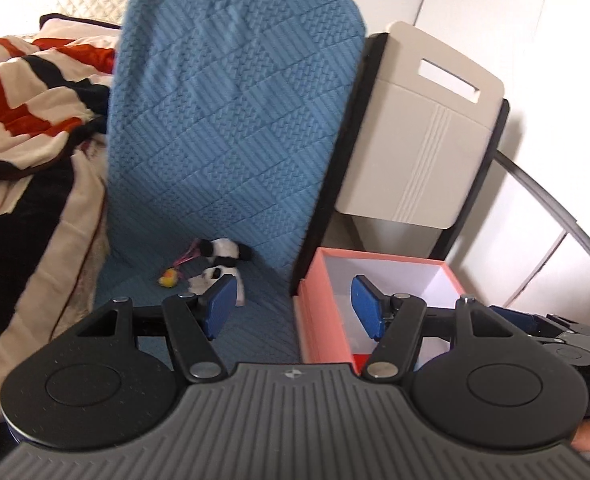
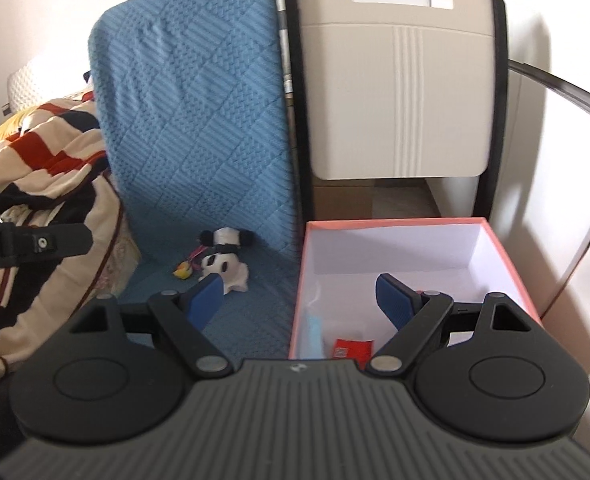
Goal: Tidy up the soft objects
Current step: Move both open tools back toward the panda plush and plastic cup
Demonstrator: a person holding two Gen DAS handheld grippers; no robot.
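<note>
Panda plush (image 2: 225,258) lying on the blue-covered seat (image 2: 251,312), a small yellow toy (image 2: 182,271) at its 9 o'clock, pink box (image 2: 491,221) at its 3 o'clock, my left gripper (image 1: 293,306) and right gripper (image 2: 301,300) with fingers wide, holding nothing.

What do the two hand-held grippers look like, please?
The left hand-held gripper and the right hand-held gripper look alike: a ribbed grey body, two round black discs, black linkage arms with silver pivot pins, and blue textured pads on the fingers.
</note>
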